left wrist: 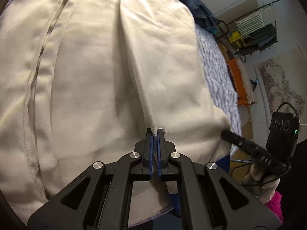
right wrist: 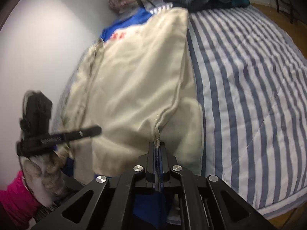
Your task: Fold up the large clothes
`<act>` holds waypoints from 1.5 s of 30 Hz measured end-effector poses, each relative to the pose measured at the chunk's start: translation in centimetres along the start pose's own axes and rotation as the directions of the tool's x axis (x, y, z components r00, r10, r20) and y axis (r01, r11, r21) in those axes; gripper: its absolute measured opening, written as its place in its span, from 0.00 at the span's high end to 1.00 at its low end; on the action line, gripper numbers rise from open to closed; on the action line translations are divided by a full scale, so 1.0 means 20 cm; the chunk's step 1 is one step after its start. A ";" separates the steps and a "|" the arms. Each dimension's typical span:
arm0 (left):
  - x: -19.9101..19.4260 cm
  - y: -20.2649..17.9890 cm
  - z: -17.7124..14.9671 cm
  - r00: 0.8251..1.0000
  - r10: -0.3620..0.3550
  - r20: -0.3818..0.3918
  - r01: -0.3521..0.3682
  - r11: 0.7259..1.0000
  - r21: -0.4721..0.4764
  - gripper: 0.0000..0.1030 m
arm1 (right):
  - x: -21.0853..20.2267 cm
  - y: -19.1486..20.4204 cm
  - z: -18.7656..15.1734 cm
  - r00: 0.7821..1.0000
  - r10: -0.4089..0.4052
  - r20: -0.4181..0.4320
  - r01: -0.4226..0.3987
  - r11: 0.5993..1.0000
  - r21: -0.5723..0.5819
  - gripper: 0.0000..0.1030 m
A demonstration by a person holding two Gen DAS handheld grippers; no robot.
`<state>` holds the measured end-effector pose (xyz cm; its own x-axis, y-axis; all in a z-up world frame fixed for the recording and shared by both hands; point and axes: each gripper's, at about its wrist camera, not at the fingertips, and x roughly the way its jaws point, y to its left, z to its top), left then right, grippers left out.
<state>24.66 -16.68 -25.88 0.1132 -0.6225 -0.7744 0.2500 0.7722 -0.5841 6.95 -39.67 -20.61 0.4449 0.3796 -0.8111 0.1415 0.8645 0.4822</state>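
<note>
Slippage looks likeliest: left tongs (left wrist: 155, 132) and right tongs (right wrist: 157, 145) each pinch only a thin edge of the beige garment (right wrist: 138, 80), which could pull free over the striped bed (right wrist: 249, 95).

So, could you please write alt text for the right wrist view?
The right hand-held gripper pinches an edge of a beige garment spread on a blue-striped bed. The left hand-held gripper shows at left, in a gloved hand.

Beige garment (right wrist: 134, 88) — blue-striped bedcover (right wrist: 249, 95)
</note>
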 end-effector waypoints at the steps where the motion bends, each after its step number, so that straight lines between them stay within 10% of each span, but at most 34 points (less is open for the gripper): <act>1: -0.01 -0.01 0.00 1.000 -0.009 0.005 0.009 1.000 0.001 0.99 | -0.03 0.00 0.02 1.000 0.016 0.017 -0.016 1.000 0.006 1.00; 10: 0.09 -0.05 -0.03 0.998 0.064 -0.014 -0.063 0.996 0.058 0.99 | 0.19 -0.09 -0.06 0.985 -0.065 -0.160 0.067 0.998 0.007 0.99; 15: 0.01 -0.08 -0.05 0.994 0.110 0.011 -0.111 0.989 0.096 0.76 | 0.07 -0.08 -0.01 0.996 -0.026 -0.082 0.027 1.000 0.009 0.72; 23: -0.13 -0.18 -0.13 0.985 0.123 0.119 -0.145 0.969 0.199 0.75 | 0.09 -0.12 -0.03 0.990 0.055 -0.128 -0.051 0.998 0.032 0.69; 27: -0.05 -0.20 -0.16 0.989 0.125 0.075 -0.139 0.962 0.233 0.75 | 0.16 -0.12 -0.06 0.988 0.012 -0.151 -0.009 1.000 0.019 0.99; 36: 0.11 -0.22 -0.21 0.985 0.172 0.004 -0.165 0.940 0.297 0.75 | 0.13 -0.12 -0.06 0.989 -0.071 -0.128 0.066 0.997 -0.041 1.00; 38: 0.08 -0.21 -0.20 0.989 0.149 0.002 -0.144 0.949 0.281 0.75 | 0.08 -0.11 -0.05 0.995 -0.034 -0.092 0.029 0.998 -0.053 0.93; 41: 0.00 -0.23 -0.20 0.992 0.120 0.039 -0.126 0.950 0.287 0.75 | -0.02 -0.16 -0.03 1.000 -0.015 -0.014 0.015 1.000 -0.022 0.48; 45: -0.03 -0.25 -0.20 0.988 0.130 0.079 -0.148 0.939 0.309 0.75 | 0.00 -0.27 -0.03 1.000 0.004 -0.015 -0.004 0.999 0.052 0.43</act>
<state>19.57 -19.65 -23.44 0.2206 -0.5250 -0.8220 0.5153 0.7783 -0.3588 5.76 -44.18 -23.49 0.4323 0.3883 -0.8138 0.1861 0.8447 0.5019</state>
